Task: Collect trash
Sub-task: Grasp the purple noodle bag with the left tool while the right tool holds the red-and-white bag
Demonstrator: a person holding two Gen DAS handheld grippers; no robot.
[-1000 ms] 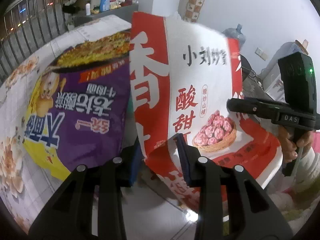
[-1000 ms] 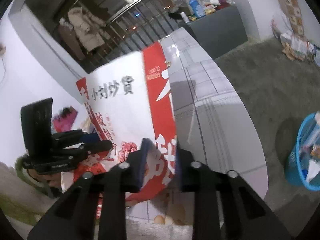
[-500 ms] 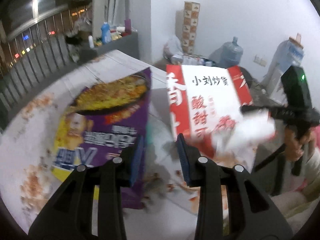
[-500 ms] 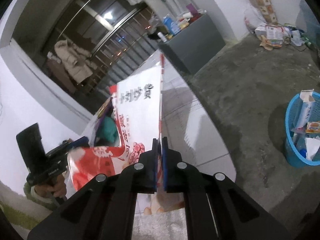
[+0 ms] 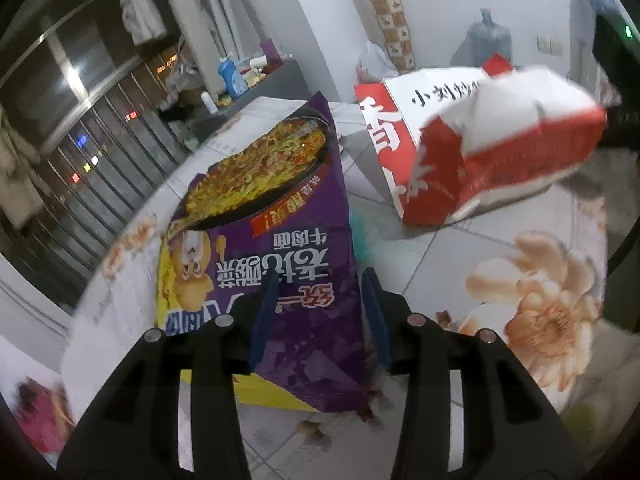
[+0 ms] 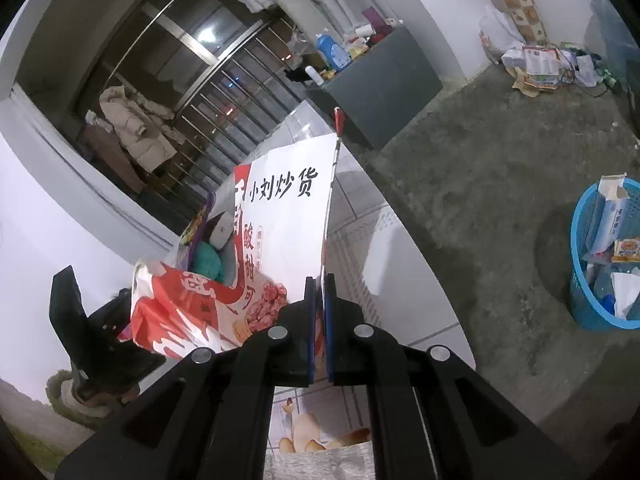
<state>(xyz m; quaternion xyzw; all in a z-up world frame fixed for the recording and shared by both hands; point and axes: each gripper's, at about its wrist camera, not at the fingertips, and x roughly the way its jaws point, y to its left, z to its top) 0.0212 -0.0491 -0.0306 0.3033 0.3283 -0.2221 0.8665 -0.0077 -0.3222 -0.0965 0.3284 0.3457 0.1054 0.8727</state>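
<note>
The left gripper, fingers spreading, straddles the purple noodle bag lying lengthwise toward the counter's far edge, while the right gripper pinches the red-white bag.

My left gripper is matte black plastic: two forked arms with long slotted cut-outs and four round silver screws across the knuckles. Its fingers carry flat blue pads on their inner faces. My right gripper is built alike, black with four silver screws and blue-edged fingers. From the right wrist view, a black block-shaped camera mount tops the left gripper, and a fuzzy green sleeve shows below it.
</note>
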